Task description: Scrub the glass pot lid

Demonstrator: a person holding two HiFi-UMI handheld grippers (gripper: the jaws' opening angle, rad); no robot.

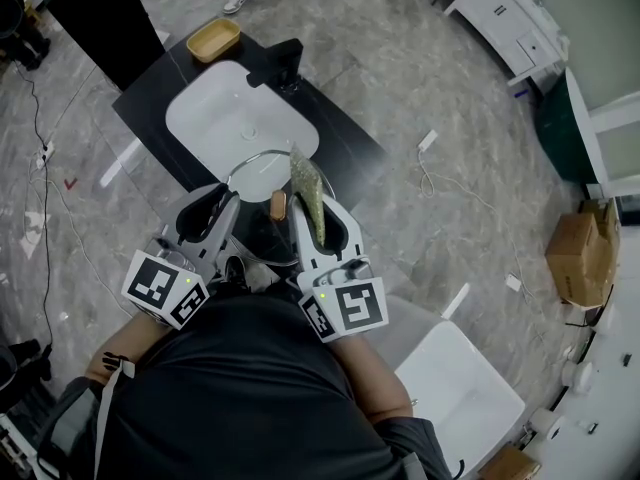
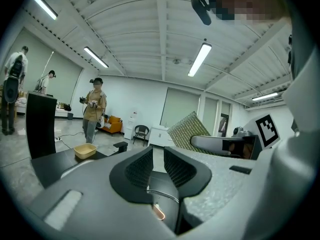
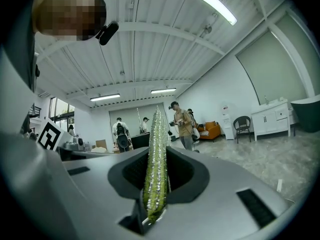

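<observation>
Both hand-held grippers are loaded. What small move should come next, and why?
Probably tilt the right hand-held gripper to lay the scouring pad flat on the glass pot lid. The pad stands edge-up in its jaws, the left hand-held gripper grips the lid's rim by the sink, and no contact shows.

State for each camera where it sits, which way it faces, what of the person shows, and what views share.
Head view: on the head, facing steeply down at sink, lid, left claw and right claw; torso shows.
Left gripper view: on the left claw, tilted up along jaws shut on the lid; head camera shows.
Right gripper view: on the right claw, tilted up along jaws shut on the sponge; head camera shows.
Shared: sponge in head and left gripper views.
</observation>
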